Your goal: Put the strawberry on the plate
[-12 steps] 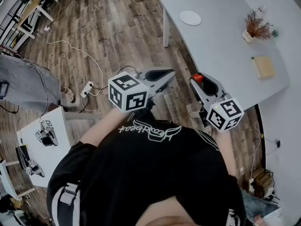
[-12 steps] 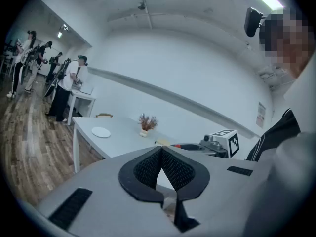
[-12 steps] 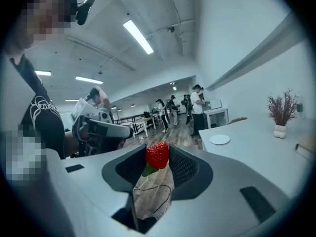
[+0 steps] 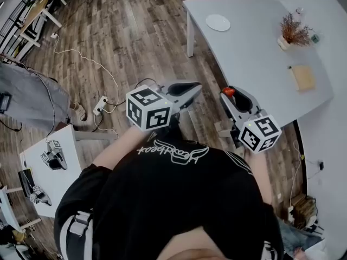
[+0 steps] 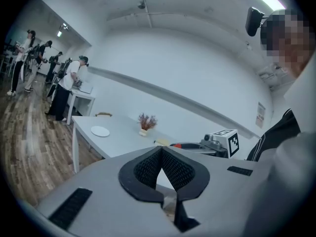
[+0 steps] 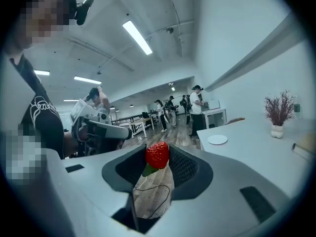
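1. Table (image 4: 255, 53): the carry runs along the table's long side. In my judgement the chief hazard is a knock of the right gripper (image 4: 230, 93) against the table's edge on the way in, which could jar the fruit loose.
2. Plate (image 4: 218, 22): it sits at the table's far end, well apart from the load. A long reach over the table is likely needed. Letting go too soon would put the fruit on the bare tabletop.
3. Strawberry (image 6: 157, 154): it is pinched only at the jaw tips, its leaf hanging below, and it is off the table, beside its long edge, over the floor. The contact is small and the fruit is round, so it could slip out. A harder squeeze may crush it.
4. Right arm pose: forearm extended forward toward the table, gripper raised, jaws gripping the strawberry.
5. Left gripper (image 4: 190, 89): it is held level beside the right one, farther from the table, jaws closed tip to tip with nothing between them. It plays no part in the carry.
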The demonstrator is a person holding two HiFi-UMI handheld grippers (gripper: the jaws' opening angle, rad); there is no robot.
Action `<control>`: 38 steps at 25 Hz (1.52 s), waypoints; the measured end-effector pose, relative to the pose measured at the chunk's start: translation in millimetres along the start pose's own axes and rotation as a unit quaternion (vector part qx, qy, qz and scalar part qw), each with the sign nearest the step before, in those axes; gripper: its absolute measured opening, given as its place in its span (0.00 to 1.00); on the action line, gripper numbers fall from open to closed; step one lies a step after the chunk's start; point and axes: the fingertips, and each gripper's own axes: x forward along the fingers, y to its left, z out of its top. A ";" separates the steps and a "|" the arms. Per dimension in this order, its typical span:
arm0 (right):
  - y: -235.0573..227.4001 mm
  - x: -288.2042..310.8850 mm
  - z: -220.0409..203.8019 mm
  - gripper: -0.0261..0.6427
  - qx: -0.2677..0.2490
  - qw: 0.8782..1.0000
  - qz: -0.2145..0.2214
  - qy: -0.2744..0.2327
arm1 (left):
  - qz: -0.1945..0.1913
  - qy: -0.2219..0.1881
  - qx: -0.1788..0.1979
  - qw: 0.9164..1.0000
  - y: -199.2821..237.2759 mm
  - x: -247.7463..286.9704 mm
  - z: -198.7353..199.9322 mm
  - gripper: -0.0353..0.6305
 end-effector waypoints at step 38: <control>-215.0 274.0 65.9 0.23 0.014 0.993 -0.100 0.053 | -0.073 0.070 -0.037 0.994 326.7 139.2 118.5 0.06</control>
